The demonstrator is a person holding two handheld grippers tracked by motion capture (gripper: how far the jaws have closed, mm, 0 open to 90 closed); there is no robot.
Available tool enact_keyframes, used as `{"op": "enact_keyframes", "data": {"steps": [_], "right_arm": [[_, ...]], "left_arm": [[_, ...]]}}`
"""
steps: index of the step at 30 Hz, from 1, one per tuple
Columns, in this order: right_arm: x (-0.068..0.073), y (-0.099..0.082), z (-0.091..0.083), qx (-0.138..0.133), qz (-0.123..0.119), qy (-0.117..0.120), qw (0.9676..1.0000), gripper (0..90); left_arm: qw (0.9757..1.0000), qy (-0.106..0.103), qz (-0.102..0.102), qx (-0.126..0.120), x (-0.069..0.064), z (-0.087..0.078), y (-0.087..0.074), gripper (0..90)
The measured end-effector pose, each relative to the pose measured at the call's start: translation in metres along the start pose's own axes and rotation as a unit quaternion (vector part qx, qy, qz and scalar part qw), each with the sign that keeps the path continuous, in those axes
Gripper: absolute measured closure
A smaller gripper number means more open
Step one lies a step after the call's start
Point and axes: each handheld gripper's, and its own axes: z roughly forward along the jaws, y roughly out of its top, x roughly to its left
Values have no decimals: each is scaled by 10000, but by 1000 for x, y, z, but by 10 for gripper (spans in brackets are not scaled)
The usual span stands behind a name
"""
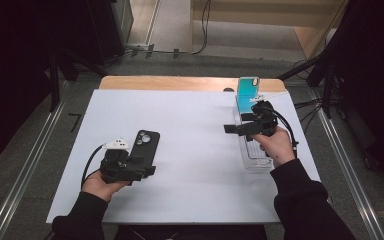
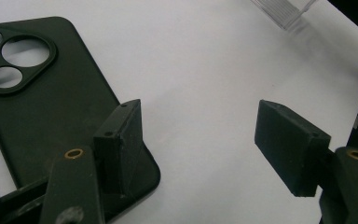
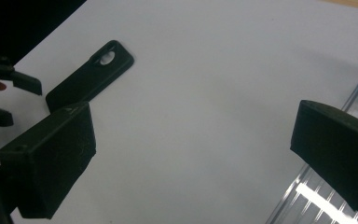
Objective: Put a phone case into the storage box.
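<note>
On the white table (image 1: pixel 190 150) the black phone case (image 1: pixel 144 145) lies flat, long axis running away from the person, just beside the left gripper (image 2: pixel 196 149) (nearer hand), jaws spread and empty. The right gripper (image 3: pixel 191 163), also spread, hovers well apart by the clear rack (image 1: pixel 252 150).

glaring bright off the white tabletop (image 1: pixel 190 150) under overhead light, leaving surroundings dim; blurring softly in close-ups, catching highlights on the clear rack (image 3: pixel 317 200).
</note>
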Motion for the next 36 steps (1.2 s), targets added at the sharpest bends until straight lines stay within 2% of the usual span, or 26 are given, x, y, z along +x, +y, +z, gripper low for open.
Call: {"op": "enact_keyframes", "data": {"steps": [4, 7, 9, 14, 18, 21, 27, 31, 36], "right_arm": [[9, -5, -2, 61, -147, 18, 9999, 0], [14, -10, -4, 86, -153, 78, 9998, 10], [18, -15, -7, 44, -215, 50, 9997, 138], [24, -25, -9, 62, -272, 136, 9995, 138], [30, -36, -9, 87, -419, 216, 9989, 146], [33, -44, -9, 153, -508, 227, 9983, 213], [36, -61, -10, 206, -587, 347, 9975, 226], [38, -72, -9, 341, -756, 337, 9960, 226], [38, -86, -9, 430, -763, 464, 9951, 226]], "left_arm": [[10000, -11, 17, -9, 0, 0, 1, 325], [10000, -12, 15, -7, -1, 0, 1, 325], [10000, -16, 15, -8, -1, 0, 1, 325], [10000, -17, 7, -6, -1, 0, 1, 325], [10000, -33, -26, -7, -1, 0, 1, 325], [9999, -77, -83, 7, -1, 0, 2, 325], [9999, -102, -70, -11, -3, 0, 2, 325], [9997, -175, -154, -18, -3, -1, 3, 325], [9998, -158, -130, -20, -4, 0, 2, 325]]}}
